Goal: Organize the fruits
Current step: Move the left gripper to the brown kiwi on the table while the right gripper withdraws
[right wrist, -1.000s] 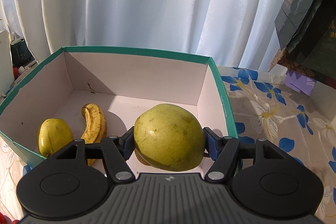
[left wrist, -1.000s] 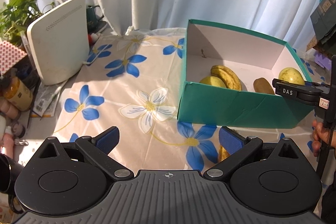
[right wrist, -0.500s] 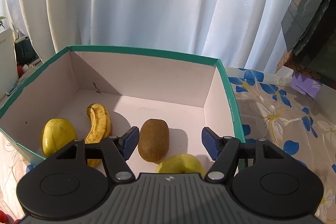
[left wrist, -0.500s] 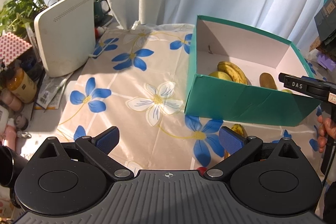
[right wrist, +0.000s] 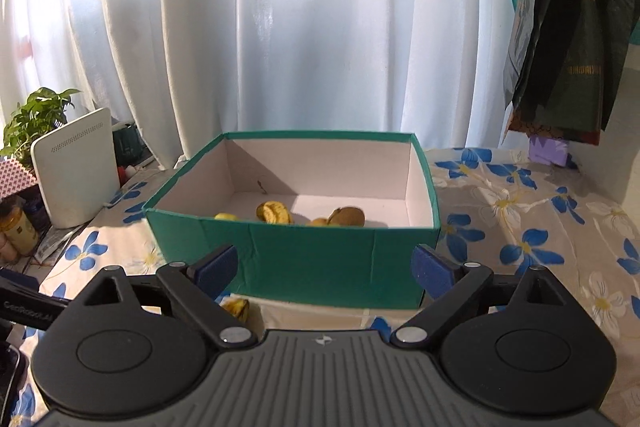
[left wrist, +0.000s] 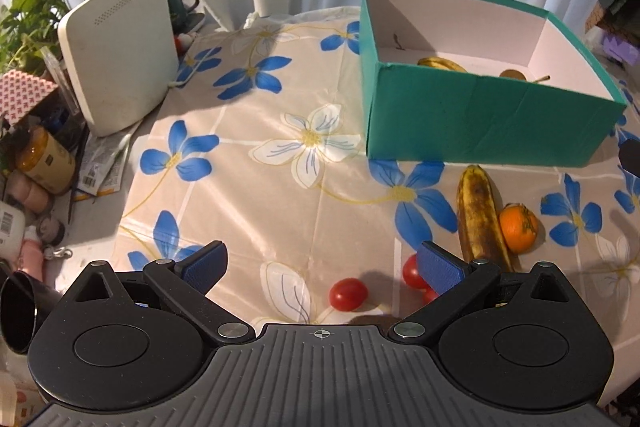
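Floral tablecloth (left wrist: 280,99) — white curtains (right wrist: 320,27) behind

Sunlit curtain (right wrist: 320,27) backlights; fisheye bends edges.

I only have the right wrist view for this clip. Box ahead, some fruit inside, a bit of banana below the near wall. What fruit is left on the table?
Observer: The left wrist view shows a spotted banana lying in front of the green box, outside it.
Operator: Anything beside it?
Observer: An orange sits against the banana's right side.
Operator: Smaller items?
Observer: Red tomatoes: one between the left gripper's open fingers, more partly hidden behind its right finger.
Operator: Is the right gripper carrying anything?
Observer: No, the right gripper is open and empty.
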### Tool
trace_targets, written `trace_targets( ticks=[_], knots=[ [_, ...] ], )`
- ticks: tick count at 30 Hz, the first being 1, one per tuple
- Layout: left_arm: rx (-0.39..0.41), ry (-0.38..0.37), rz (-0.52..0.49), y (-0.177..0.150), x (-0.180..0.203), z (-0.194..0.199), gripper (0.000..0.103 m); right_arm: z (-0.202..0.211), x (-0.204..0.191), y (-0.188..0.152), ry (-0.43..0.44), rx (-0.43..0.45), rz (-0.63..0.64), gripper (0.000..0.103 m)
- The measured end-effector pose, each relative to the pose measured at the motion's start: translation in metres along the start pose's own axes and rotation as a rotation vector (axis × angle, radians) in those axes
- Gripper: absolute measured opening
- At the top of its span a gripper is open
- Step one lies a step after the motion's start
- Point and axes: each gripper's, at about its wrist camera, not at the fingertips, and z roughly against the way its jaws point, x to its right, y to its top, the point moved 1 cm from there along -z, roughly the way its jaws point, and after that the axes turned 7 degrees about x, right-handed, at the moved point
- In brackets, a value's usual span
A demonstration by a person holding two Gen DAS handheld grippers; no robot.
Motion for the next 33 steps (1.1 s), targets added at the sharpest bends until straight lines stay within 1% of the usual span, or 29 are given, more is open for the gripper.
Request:
trace_targets(
  ticks=[4, 6, 9, 17, 20, 27, 29, 33],
  knots=[
    [-0.016, -0.007, -0.072, -0.01, 0.014, 0.0, 0.103, 0.002, -0.006, -0.009, -0.019, -0.05, -0.004, 0.095],
    [-0.016, -0.01, -0.105, -0.014, 0.02, 0.002, 0.103, 0.004, -0.008, -0.011, -0.022, -0.057, -0.014, 0.095],
    [-0.029, -0.019, -0.13, -0.019, 0.024, 0.002, 0.103, 0.009, -0.01, -0.014, -0.029, -0.058, -0.014, 0.095],
    [-0.068, -0.04, -0.104, -0.031, 0.017, 0.001, 0.103, 0.012, -0.014, -0.016, -0.027, -0.072, -0.013, 0.096],
    [-0.071, -0.063, -0.084, -0.037, 0.011, 0.001, 0.103, 0.012, -0.017, -0.017, -0.017, -0.076, -0.011, 0.096],
    [-0.067, -0.134, -0.072, -0.055, 0.001, 0.003, 0.103, 0.011, -0.022, -0.02, 0.007, -0.093, -0.007, 0.096],
    [-0.068, -0.144, -0.064, -0.058, -0.001, 0.001, 0.103, 0.011, -0.022, -0.023, 0.014, -0.1, -0.01, 0.096],
    [-0.061, -0.194, -0.056, -0.059, 0.001, 0.001, 0.103, 0.01, -0.022, -0.026, 0.029, -0.115, -0.02, 0.096]
  ],
)
